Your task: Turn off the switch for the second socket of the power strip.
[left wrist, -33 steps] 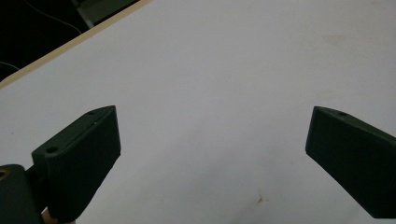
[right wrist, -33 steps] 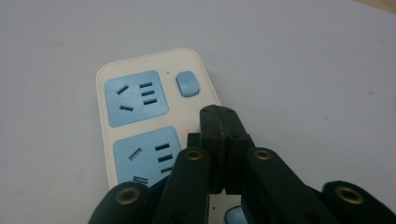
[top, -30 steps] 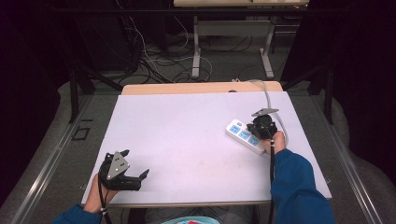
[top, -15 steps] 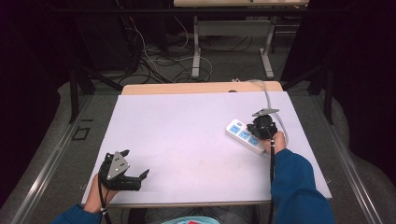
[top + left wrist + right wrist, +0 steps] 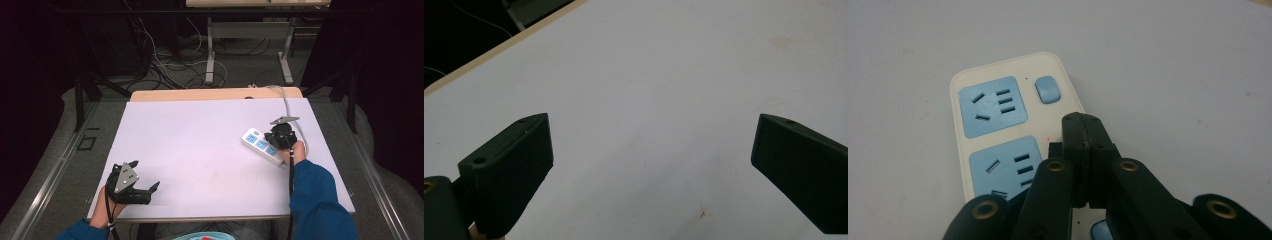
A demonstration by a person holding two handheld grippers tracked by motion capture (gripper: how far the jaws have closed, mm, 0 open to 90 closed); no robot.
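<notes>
White sheet covers most of the table [image 5: 200, 150]; a strip of pale wood shows at its far edge. Faint brownish specks mark the sheet near the left gripper [image 5: 651, 165]. Room around is dark: grey floor w/ tangled cables [image 5: 170, 65] behind the table, metal legs of a 2nd table [image 5: 210, 55] farther back, black drapes at both sides.

Power strip [image 5: 261, 146] lies at the table's right side, white w/ blue sockets, angled; its white cord [image 5: 290, 107] runs off toward the far edge. In the right gripper view a blue switch [image 5: 1046, 90] sits beside the top socket.

Right gripper [image 5: 1084, 145] is over the strip, jaws pressed together w/ nothing between them, tips at or just above the strip's edge next to the 2nd socket; contact can't be told. Left gripper rests near the front left corner, jaws spread wide, nothing in them, well apart from the strip.
</notes>
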